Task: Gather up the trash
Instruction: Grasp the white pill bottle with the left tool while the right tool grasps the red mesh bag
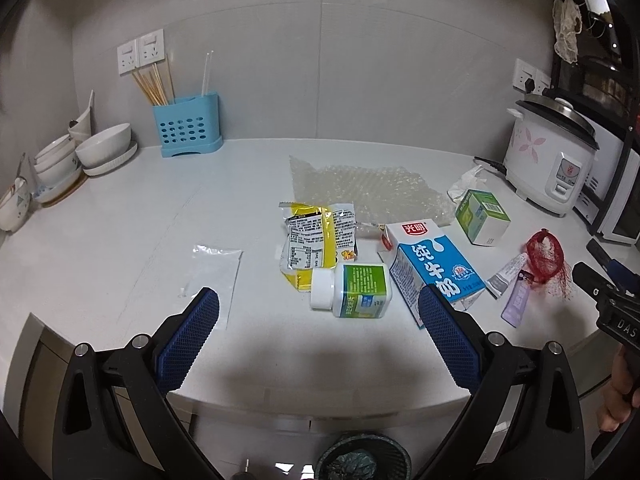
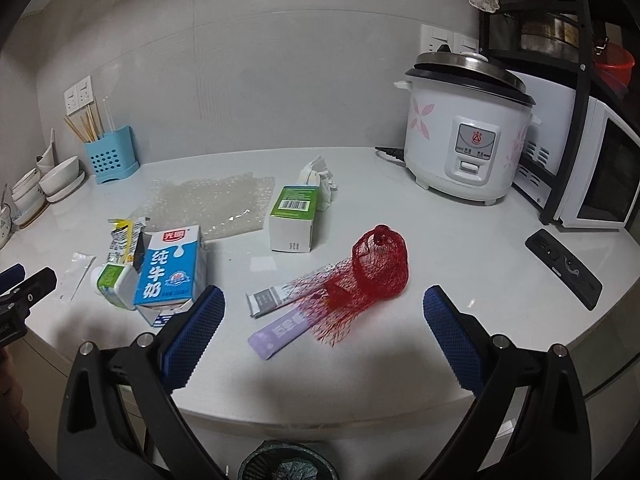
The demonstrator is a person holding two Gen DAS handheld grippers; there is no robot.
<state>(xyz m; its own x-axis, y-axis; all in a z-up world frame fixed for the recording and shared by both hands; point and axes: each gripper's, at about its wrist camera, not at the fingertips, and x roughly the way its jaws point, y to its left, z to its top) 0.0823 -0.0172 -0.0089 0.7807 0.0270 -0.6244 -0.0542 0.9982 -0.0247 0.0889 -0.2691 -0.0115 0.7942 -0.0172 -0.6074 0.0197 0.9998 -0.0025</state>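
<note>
Trash lies on the white counter point(image 1: 120, 216): a white bottle with a green label point(image 1: 352, 290), a blue milk carton point(image 1: 434, 264), a yellow snack wrapper point(image 1: 316, 242), bubble wrap point(image 1: 364, 192), a green and white box point(image 1: 482, 216), a red mesh net point(image 1: 544, 256), two sachets point(image 1: 514, 292), crumpled tissue point(image 1: 466, 188) and a clear plastic bag point(image 1: 212, 268). My left gripper point(image 1: 318, 308) is open above the counter's front edge, just before the bottle. My right gripper point(image 2: 324, 308) is open, with the red net point(image 2: 380, 264) and purple sachet point(image 2: 280, 330) between its fingers. A lined trash bin point(image 2: 286, 464) stands on the floor below.
A rice cooker point(image 2: 468, 128) and a microwave point(image 2: 600, 172) stand at the back right. A blue chopstick holder point(image 1: 188, 128) and stacked bowls point(image 1: 80, 156) sit at the back left. A black power strip point(image 2: 564, 268) lies at the right edge.
</note>
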